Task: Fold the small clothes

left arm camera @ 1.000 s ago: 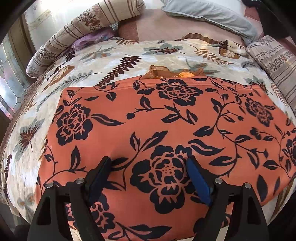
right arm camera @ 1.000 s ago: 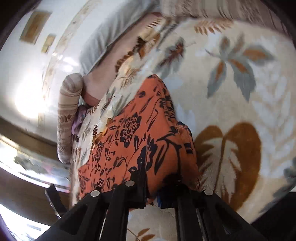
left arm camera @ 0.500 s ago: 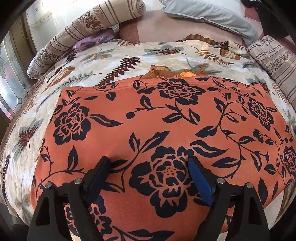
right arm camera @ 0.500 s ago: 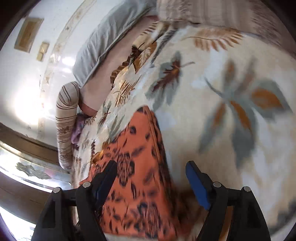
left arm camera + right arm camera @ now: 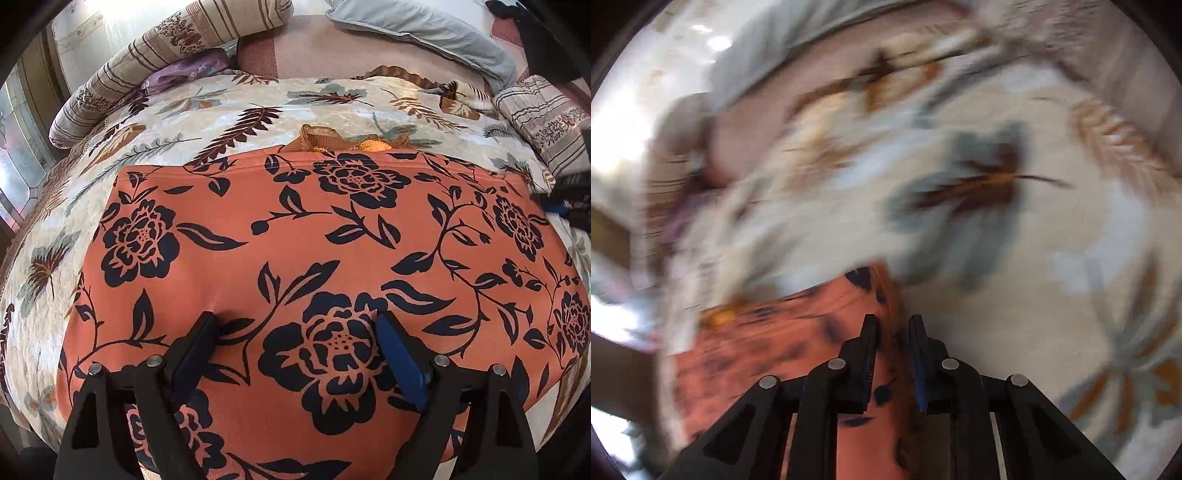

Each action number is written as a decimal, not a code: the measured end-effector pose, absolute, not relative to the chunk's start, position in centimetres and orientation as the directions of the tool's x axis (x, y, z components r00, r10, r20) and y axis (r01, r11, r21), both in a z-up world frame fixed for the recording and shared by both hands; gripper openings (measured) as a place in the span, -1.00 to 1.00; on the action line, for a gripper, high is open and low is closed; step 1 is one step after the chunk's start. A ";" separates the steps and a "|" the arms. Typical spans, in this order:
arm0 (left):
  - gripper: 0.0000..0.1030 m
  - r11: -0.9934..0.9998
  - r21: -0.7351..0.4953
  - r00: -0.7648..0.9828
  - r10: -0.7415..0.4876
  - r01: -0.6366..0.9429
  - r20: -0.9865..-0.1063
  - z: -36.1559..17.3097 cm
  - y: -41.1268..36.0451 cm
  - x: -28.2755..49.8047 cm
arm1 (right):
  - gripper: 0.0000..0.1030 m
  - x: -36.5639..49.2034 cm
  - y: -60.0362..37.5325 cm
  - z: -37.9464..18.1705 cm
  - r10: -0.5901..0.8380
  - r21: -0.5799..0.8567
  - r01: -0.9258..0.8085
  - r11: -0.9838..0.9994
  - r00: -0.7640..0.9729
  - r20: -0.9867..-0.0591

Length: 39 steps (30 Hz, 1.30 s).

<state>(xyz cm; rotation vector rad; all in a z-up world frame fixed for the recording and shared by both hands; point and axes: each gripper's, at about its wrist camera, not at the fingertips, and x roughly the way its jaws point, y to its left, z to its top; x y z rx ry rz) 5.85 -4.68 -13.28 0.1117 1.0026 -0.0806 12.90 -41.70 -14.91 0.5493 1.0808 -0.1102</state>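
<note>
An orange garment with a black flower print (image 5: 295, 229) lies spread flat on a leaf-patterned bedspread (image 5: 229, 110). My left gripper (image 5: 295, 325) is open, its fingertips pressing down on the garment near its front edge. My right gripper (image 5: 894, 325) is nearly closed around the right edge of the orange garment (image 5: 798, 339); that view is blurred by motion. The right gripper also shows at the far right of the left wrist view (image 5: 569, 206).
A striped bolster (image 5: 155, 62) and a purple cloth (image 5: 184, 72) lie at the back left. A grey pillow (image 5: 424, 33) lies at the back. A striped cushion (image 5: 543, 118) sits at the right. A small orange-brown item (image 5: 332, 142) peeks out behind the garment.
My right gripper let go of the garment's near corner, opened, swung to its right edge and closed on it. My left gripper stayed pressed on the garment.
</note>
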 end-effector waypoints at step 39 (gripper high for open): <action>0.71 0.998 0.021 0.508 -0.011 0.057 -0.861 -10.2 -0.2 2.2 | 0.51 -7.4 -36.0 -18.0 0.496 0.824 0.430 0.371 0.658 -0.566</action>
